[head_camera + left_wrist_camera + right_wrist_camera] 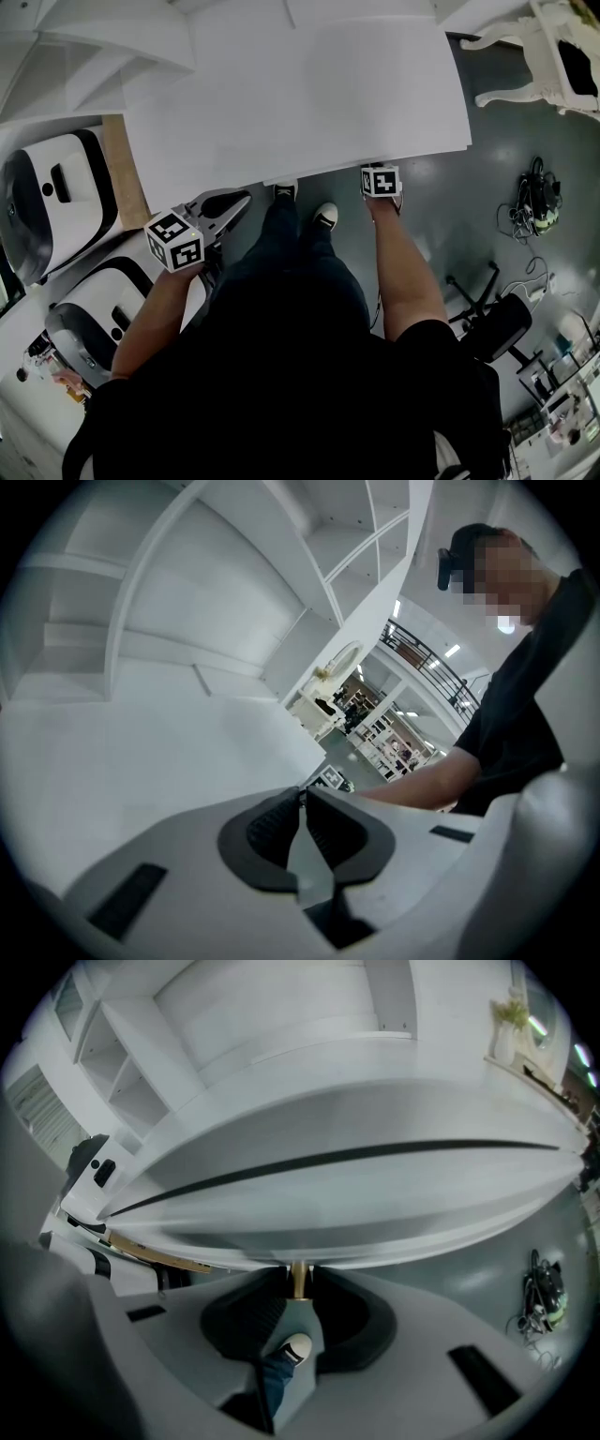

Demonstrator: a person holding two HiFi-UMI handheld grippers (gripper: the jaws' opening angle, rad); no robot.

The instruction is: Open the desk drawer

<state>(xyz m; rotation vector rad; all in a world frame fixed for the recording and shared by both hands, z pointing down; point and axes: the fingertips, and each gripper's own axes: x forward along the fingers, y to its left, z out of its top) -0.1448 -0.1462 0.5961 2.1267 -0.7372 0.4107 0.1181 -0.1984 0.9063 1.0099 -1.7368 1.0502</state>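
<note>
The white desk (300, 94) fills the upper head view, and I stand at its front edge. In the right gripper view the drawer front (375, 1194) runs under a dark gap line, with a small brass knob (298, 1277) at its lower edge. My right gripper (298, 1283) points steeply down and its jaw tips close against both sides of that knob; in the head view only its marker cube (381, 181) shows at the desk edge. My left gripper (234, 202) hangs off the desk's left corner, shut (302, 799) with nothing in it.
Two white rounded machines (56, 197) (94, 319) stand at the left beside a wooden board (124, 173). My shoes (325, 216) are under the desk edge. A cable bundle (536, 206), an office chair (497, 323) and an ornate white chair (553, 56) sit on the grey floor to the right.
</note>
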